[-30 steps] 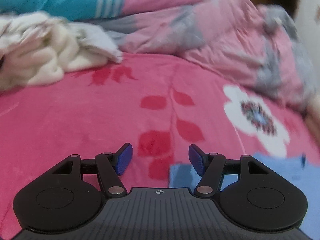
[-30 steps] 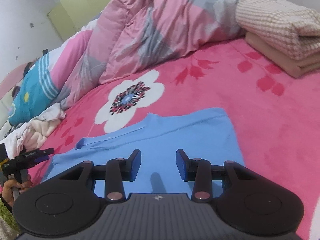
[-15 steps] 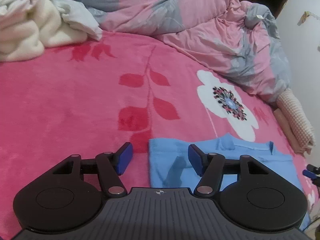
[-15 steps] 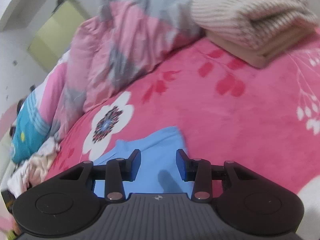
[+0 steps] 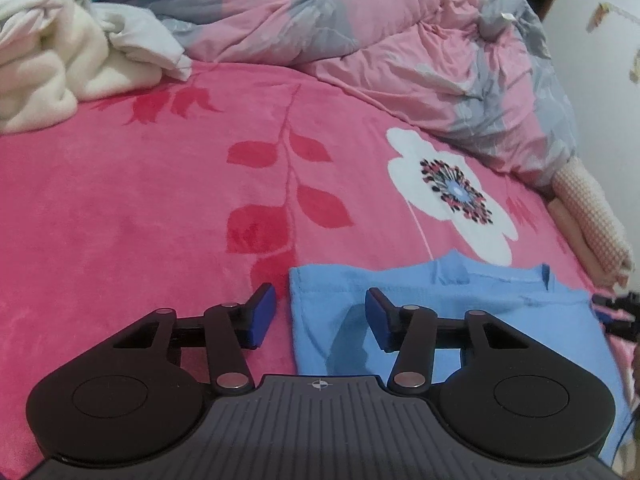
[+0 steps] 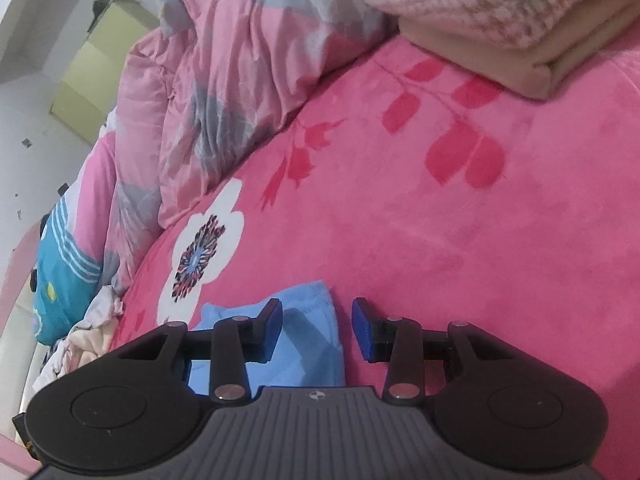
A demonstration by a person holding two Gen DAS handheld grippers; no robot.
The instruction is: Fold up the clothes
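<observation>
Plainly, both my tools were spread and held nothing when these pictures were taken. My left gripper (image 5: pixel 320 322) hung low over the bed with its blue pads apart, straddling the left edge of the blue shirt (image 5: pixel 460 300), one pad over the pink blanket (image 5: pixel 140 208) and the other over the cloth, as I would set it to pinch that edge. My right gripper (image 6: pixel 317 330) was likewise spread, astride the opposite edge of the same shirt (image 6: pixel 304 344), its left pad over blue cloth and its right pad over bare blanket (image 6: pixel 460 240). The shirt lay flat on the blanket at about six o'clock in both views, collar turned toward the white flower (image 5: pixel 452 196) at one o'clock from my left tool. Its sleeves did not show, so it could have been partly folded into a panel already, or merely spread out; I could not tell which. I judged that holding both side edges at once would let the cloth lift evenly, without dragging on the plush blanket. A crumpled cream heap of laundry (image 5: pixel 60 68) sat at ten o'clock from my left tool, well apart from the shirt, and a rumpled pink and grey quilt (image 5: pixel 380 40) ran across twelve o'clock. A neat stack of folded clothes (image 6: pixel 520 16) lay at one o'clock from my right tool, perhaps where finished pieces were kept.
</observation>
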